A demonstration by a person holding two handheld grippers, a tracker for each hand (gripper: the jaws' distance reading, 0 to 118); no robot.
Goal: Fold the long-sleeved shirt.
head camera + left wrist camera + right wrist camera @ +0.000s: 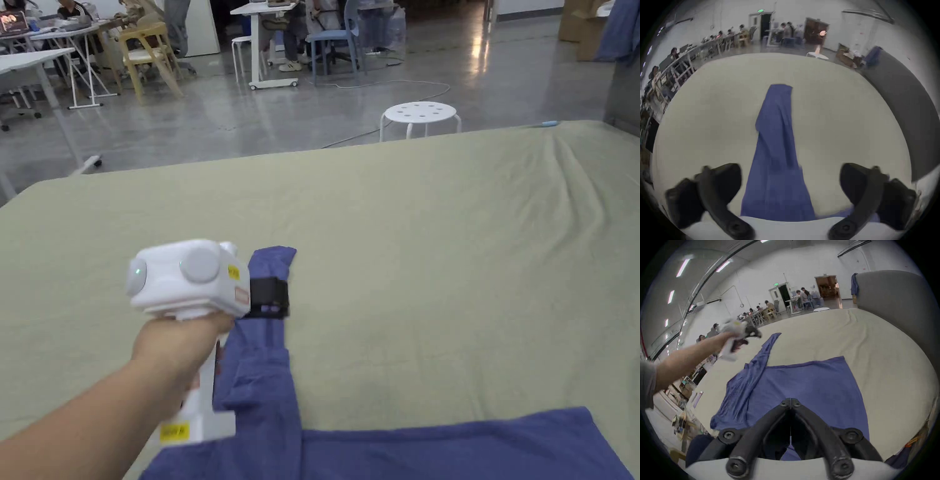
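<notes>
Flat, blue shirt (802, 386), sleeve (776, 146) outstretched.

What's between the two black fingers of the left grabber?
In the left gripper view, the blue shirt's sleeve runs up between the left gripper's spread fingers, lying on the green cover. Neither finger touches it.

The hand-held gripper (790, 183), jaws spread wide, straddles a blue fabric shirt sleeve (778, 155) lying along the pale cloth-covered worktop (851, 121).
</notes>
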